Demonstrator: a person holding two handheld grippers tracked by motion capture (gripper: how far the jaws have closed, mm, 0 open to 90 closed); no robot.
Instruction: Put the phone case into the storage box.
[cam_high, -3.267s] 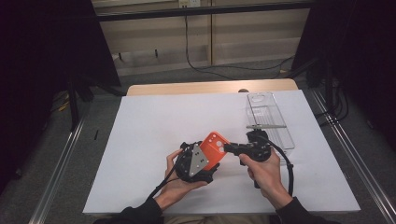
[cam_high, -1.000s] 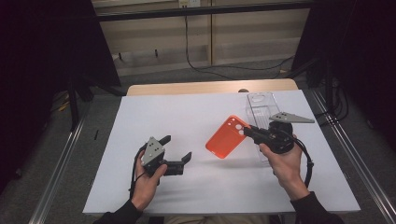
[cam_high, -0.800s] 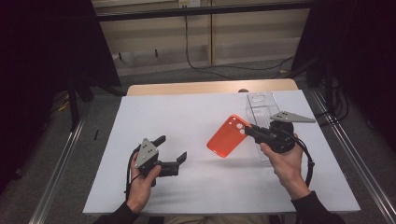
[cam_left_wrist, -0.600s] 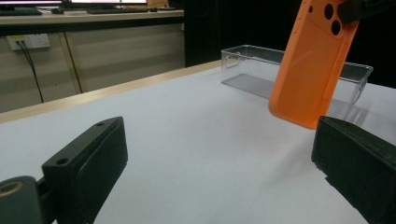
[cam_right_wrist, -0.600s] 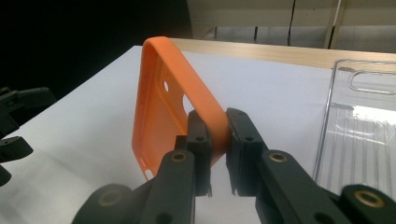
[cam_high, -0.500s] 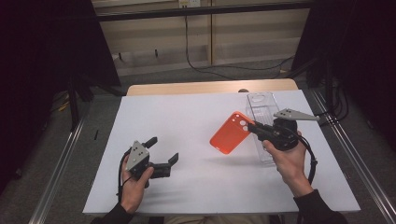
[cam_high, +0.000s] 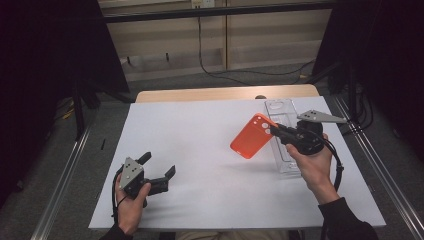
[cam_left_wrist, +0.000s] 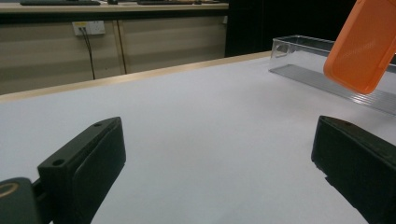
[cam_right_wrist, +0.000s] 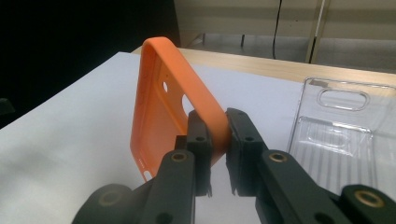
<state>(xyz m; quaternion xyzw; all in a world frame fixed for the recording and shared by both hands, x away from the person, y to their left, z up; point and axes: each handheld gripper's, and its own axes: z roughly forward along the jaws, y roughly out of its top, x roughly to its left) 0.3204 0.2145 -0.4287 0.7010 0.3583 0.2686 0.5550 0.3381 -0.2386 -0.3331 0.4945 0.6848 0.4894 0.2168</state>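
Note:
An orange phone case (cam_high: 252, 135) hangs tilted in the air above the right half of the white table, its camera cutouts uppermost. My right gripper (cam_high: 276, 131) is shut on its edge; in the right gripper view the two jaws pinch the case's rim (cam_right_wrist: 215, 128). A clear plastic package tray (cam_high: 286, 142) lies flat under and behind that gripper, also seen as the clear tray (cam_right_wrist: 343, 130). My left gripper (cam_high: 159, 170) sits low at the table's front left, open, with nothing between its fingers. From there the orange case (cam_left_wrist: 362, 44) shows at the upper right.
A white sheet (cam_high: 200, 150) covers the table, with a wooden strip (cam_high: 225, 93) along the far edge. Metal rails (cam_high: 62, 180) run along both sides. Dark curtains and a wall with cables stand behind.
My left gripper let go of the case, then drew away to the front left of the table. My right gripper carried the case slightly right and up, over the clear tray.

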